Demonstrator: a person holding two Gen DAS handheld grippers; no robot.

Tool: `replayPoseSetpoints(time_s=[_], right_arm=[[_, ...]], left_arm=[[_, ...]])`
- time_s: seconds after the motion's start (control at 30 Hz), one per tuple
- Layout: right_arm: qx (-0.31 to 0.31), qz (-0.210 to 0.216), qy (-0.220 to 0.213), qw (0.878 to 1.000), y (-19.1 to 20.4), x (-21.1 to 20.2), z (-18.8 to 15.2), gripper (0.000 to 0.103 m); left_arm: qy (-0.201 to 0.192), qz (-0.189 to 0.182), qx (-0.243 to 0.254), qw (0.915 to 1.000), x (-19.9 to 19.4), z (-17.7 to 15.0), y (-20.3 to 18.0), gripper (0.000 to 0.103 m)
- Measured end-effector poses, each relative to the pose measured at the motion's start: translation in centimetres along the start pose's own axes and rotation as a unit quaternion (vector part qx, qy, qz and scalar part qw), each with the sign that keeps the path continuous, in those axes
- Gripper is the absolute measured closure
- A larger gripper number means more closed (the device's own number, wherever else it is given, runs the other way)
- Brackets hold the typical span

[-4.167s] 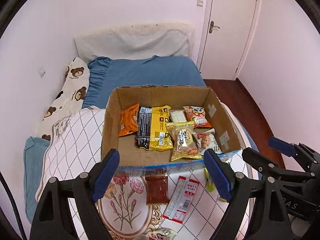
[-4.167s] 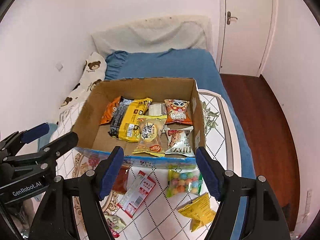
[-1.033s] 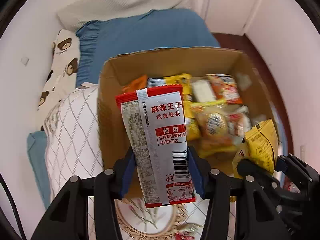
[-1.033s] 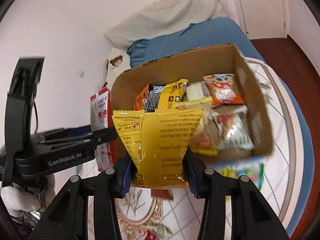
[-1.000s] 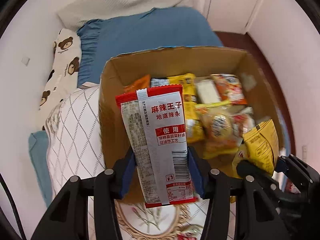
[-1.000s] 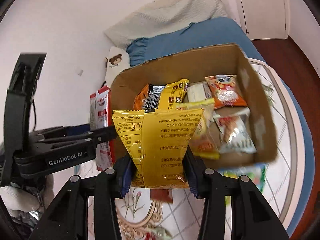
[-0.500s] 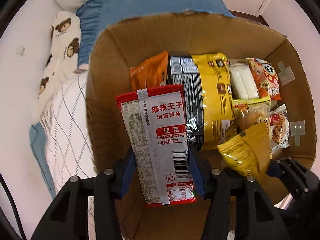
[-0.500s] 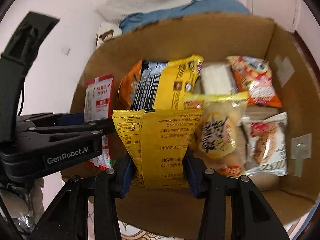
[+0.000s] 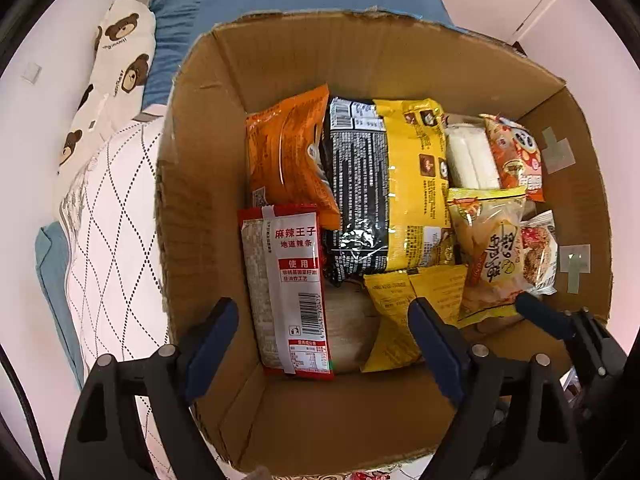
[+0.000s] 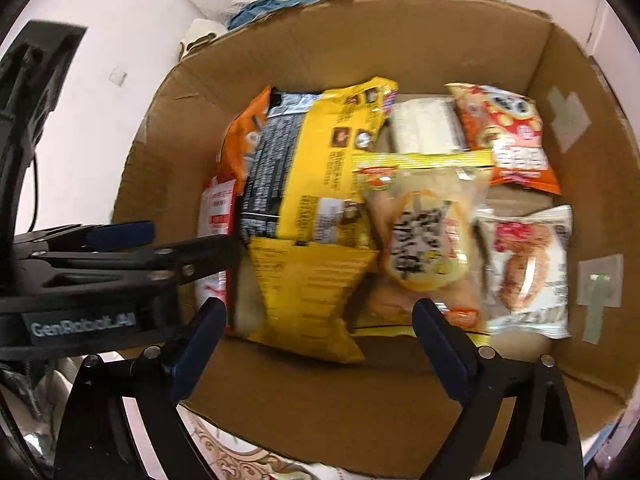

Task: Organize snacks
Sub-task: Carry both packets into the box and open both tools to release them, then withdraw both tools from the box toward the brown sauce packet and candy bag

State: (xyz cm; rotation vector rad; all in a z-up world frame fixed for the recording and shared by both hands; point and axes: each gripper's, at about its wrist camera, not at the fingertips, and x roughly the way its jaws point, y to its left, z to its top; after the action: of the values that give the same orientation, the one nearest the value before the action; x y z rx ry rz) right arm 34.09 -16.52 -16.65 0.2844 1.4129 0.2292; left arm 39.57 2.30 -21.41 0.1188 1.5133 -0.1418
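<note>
Both of my grippers pointed down into the open brown cardboard box (image 9: pixel 384 52), which sat on a white quilt with a dotted diamond pattern (image 9: pixel 116 240). My left gripper (image 9: pixel 324 344) had its jaws opening, blue pads spread wide and clear of the flat red-and-white snack packet with a barcode (image 9: pixel 288 292). That packet lay loose between the pads on the box floor, near the left wall, its top edge overlapping the orange foil packet (image 9: pixel 284 156) behind it. My right gripper (image 10: pixel 320 344) also had its jaws opening, pads apart and touching nothing. The yellow crinkled snack bag (image 10: pixel 312 300) lay free between them on the box floor, blurred in the right wrist view; its upper edge tucked under the long black-and-yellow packet (image 10: pixel 308 176). To the right of it sat a clear-wrapped round pastry (image 10: pixel 428 248), then a white-wrapped brown cake (image 10: pixel 528 268). At the back right were a white block-shaped pack (image 10: pixel 424 128) and an orange-red cartoon-printed bag (image 10: pixel 504 136).
</note>
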Motion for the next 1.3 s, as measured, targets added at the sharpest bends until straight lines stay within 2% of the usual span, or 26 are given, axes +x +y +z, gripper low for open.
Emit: replayPoseSetpoints(time_s=[0.13, 0.2, 0.27, 0.4, 0.57, 0.83, 1.03, 1.3], right_arm=[[0.008, -0.029, -0.030, 0.999, -1.5, -2.3, -0.5, 0.007], [0.008, -0.046, -0.045, 0.998, -2.1, -3.5, -0.8, 0.007], [0.011, -0.064, -0.060, 0.996, -2.7, -4.6, -1.1, 0.007], [0.008, -0.091, -0.079, 0.993, -3.3, -6.2, -1.8, 0.006], [-0.003, -0.118, -0.105, 0.987, -3.6, -8.0, -3.0, 0.006], [-0.004, -0.128, -0.151, 0.980, -3.7, -11.9, -5.5, 0.005], [-0.009, -0.138, -0.189, 0.972, -3.4, -15.1, -7.5, 0.005], [-0.024, -0.148, -0.238, 0.960, -2.5, -19.7, -11.0, 0.003]], left_arm=[[-0.021, -0.001, -0.012, 0.9997, -1.3, -1.0, -0.3, 0.016], [-0.041, 0.025, -0.009, 0.9988, -2.0, -1.6, -0.7, 0.016], [-0.059, 0.034, -0.009, 0.9976, -2.4, -2.4, -1.0, 0.016], [-0.075, 0.014, -0.023, 0.9968, -2.9, -4.0, -1.4, 0.016], [-0.125, 0.005, -0.029, 0.9917, -5.0, -6.1, -2.4, 0.016], [-0.193, 0.009, -0.011, 0.9811, -8.7, -9.4, -4.3, 0.016], [-0.226, -0.002, -0.013, 0.9740, -11.2, -11.9, -4.9, 0.016], [-0.274, 0.002, -0.013, 0.9617, -14.3, -14.8, -5.6, 0.016]])
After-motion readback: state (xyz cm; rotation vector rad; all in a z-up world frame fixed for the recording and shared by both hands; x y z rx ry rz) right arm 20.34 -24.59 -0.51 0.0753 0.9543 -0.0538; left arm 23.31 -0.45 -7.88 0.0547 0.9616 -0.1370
